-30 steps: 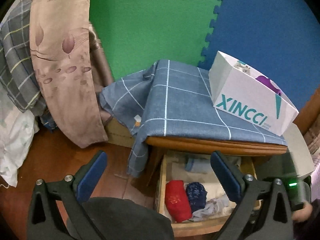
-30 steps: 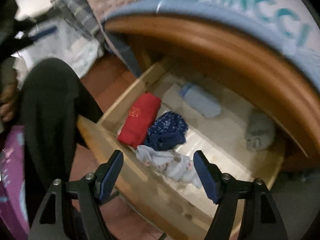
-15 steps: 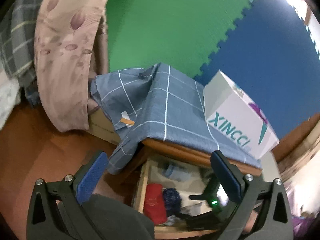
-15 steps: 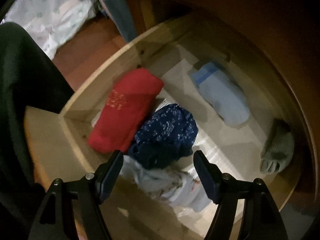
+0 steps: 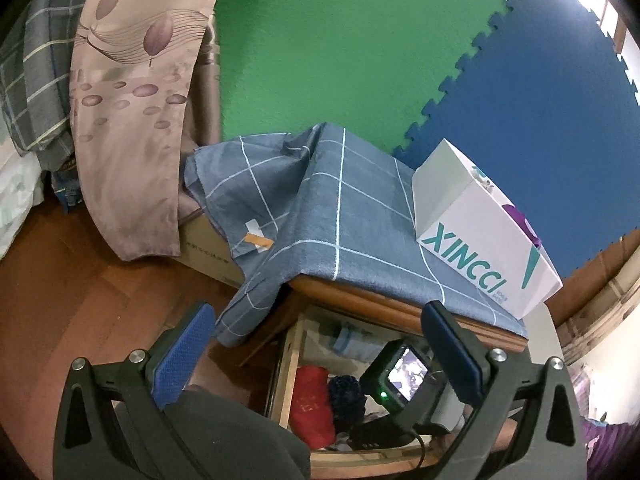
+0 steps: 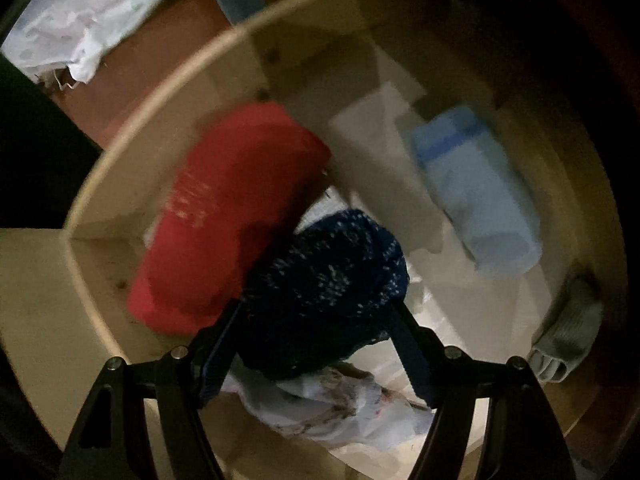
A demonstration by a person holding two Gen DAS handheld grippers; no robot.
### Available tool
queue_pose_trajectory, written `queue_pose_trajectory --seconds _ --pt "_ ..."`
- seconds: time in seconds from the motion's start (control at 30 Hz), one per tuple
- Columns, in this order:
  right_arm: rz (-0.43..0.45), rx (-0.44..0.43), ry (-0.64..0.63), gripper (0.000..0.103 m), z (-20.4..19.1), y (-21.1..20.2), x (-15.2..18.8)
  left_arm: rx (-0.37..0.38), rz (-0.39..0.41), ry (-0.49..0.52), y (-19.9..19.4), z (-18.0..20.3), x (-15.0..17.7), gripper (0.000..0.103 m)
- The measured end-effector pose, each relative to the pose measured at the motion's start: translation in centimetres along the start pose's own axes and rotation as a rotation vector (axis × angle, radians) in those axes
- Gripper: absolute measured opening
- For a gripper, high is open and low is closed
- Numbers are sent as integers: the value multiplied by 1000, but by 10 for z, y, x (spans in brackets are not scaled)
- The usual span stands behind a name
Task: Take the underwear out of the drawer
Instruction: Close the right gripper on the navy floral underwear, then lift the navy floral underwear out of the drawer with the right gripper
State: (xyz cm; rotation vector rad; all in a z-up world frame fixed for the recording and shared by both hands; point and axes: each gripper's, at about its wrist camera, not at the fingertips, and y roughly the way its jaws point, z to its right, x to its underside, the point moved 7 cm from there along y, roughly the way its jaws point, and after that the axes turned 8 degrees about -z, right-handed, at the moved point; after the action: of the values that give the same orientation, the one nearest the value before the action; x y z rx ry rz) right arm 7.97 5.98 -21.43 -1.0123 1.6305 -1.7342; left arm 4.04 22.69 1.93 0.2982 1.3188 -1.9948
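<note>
Navy underwear (image 6: 328,280) bundled, long axis toward drawer (image 6: 160,128) back.

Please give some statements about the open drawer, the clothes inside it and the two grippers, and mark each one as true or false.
1. The drawer is open. True.
2. The right gripper has its fingers on either side of the dark blue speckled garment. True.
3. The red garment lies on top of the white box. False: it lies in the drawer, beside the dark blue one.
4. The left gripper holds a light blue garment. False: it is open and empty, above the drawer.
5. A blue checked cloth covers the top of the cabinet. True.
</note>
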Motion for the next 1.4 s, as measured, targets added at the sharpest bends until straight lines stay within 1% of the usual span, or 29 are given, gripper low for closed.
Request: queue_pose_trajectory --seconds 0.1,0.13,0.2,0.23,0.33,0.4,0.47,0.6,0.7,0.73,0.8,0.87,1.07,1.23,1.33,1.4 --pt "-31 4 -14 73 -2 14 -2 -1 -4 -10 1 -1 0 102" --pt "-37 0 -21 62 -4 18 -1 1 -5 -15 1 -2 -1 102" --pt "-18 23 -59 48 -8 16 1 6 -4 -26 1 -3 -1 102" --pt "-12 25 -70 34 -9 15 0 6 -2 -31 1 -4 -1 102" --pt "-3 59 -133 30 -15 12 4 -2 -7 -33 3 -5 -1 102" --pt "9 63 -156 29 -19 8 11 -16 -8 -26 3 -5 -1 102" --pt "38 70 -150 28 -16 -4 17 -25 -6 -19 3 -4 0 102" --pt "143 25 -66 28 -1 -41 29 -34 -11 -20 4 -5 0 102" --pt "212 -10 -20 28 1 -64 41 -43 -13 -19 5 -4 0 102" --pt "238 -15 -2 28 2 -72 47 -48 -14 -16 5 -4 0 102" --pt "288 -54 33 28 -2 -85 61 -59 -12 -8 5 -2 0 102" --pt "325 -77 65 28 -1 -91 77 -70 -10 3 5 -1 1 102" --pt "391 -113 148 28 0 -106 116 -98 -15 22 7 2 2 102" --pt "478 -122 229 28 20 -138 146 -115 -18 26 9 3 1 102" --pt "544 -122 280 28 33 -170 171 -129 -21 38 10 5 2 102" --pt "576 -111 301 28 39 -185 181 -143 -21 50 10 7 2 102"
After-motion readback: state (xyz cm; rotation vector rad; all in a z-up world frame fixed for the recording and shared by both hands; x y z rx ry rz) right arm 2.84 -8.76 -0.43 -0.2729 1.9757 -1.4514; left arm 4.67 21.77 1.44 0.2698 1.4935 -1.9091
